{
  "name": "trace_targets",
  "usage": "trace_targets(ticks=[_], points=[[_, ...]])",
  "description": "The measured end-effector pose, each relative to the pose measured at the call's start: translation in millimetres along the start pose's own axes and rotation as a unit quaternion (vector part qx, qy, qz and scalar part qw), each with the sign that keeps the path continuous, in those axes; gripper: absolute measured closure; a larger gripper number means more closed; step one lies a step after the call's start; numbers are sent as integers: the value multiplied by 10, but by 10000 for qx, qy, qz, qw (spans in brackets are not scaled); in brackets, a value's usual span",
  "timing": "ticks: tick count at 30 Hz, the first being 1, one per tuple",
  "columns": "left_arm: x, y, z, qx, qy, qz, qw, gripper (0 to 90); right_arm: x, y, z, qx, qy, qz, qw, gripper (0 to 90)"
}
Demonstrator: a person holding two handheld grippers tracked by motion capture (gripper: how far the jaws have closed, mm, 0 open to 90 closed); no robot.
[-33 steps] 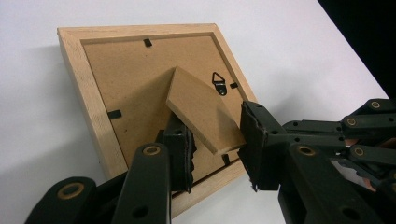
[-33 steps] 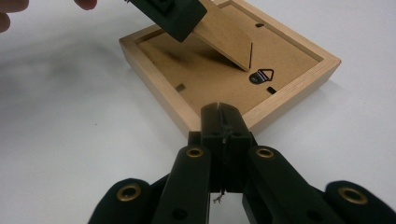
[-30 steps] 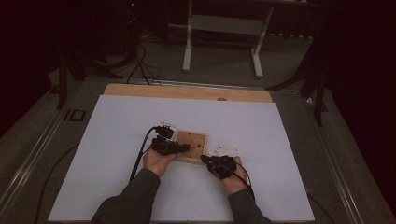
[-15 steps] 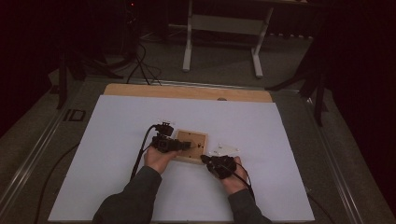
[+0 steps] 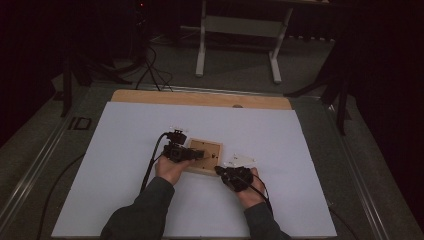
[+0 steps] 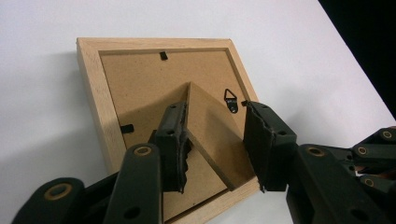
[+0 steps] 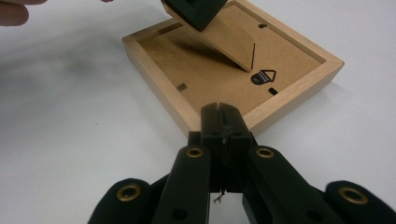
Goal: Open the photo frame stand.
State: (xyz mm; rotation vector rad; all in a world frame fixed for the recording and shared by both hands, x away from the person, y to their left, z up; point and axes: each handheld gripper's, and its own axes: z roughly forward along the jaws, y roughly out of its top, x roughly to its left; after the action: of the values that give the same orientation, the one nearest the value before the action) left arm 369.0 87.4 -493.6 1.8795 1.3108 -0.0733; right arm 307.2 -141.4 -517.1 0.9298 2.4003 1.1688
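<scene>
two gripper (image 6: 217, 149) jaws astride the frame's (image 6: 93, 88) raised stand (image 6: 212, 128)

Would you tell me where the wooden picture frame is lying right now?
In the high view the picture frame lies face down near the middle of the white table, between the left gripper and the right gripper.

A lab or recording studio rather than a home; the tabletop (image 5: 150, 125) is covered by a plain white sheet over a wooden board (image 5: 200, 98), set on a metal-edged platform; the surroundings are dark, lit only over the work area; black cables (image 5: 150, 70) trail across a grey carpeted floor (image 5: 235, 70); a white metal stand (image 5: 240, 30) rises behind.
</scene>
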Motion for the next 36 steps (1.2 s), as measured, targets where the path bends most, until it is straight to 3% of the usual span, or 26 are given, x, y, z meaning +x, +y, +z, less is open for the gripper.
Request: trace_targets(ticks=[8, 20, 27, 36], points=[[-8, 0, -9, -3, 26, 28, 10000, 625, -2, -1, -1, -1, 0, -11, 10000, 890], [-87, -25, -52, -141, 114, 329, 9993, 653, 17, -1, 6, -8, 65, -85, 9999, 859], [-139, -60, -101, -243, 98, 494, 9984, 684, 37, 1, 10, 10, 156, -154, 9998, 858], [-149, -179, -201, -364, -39, 561, 9978, 706, 91, 1, 26, 48, 187, -313, 9993, 870]])
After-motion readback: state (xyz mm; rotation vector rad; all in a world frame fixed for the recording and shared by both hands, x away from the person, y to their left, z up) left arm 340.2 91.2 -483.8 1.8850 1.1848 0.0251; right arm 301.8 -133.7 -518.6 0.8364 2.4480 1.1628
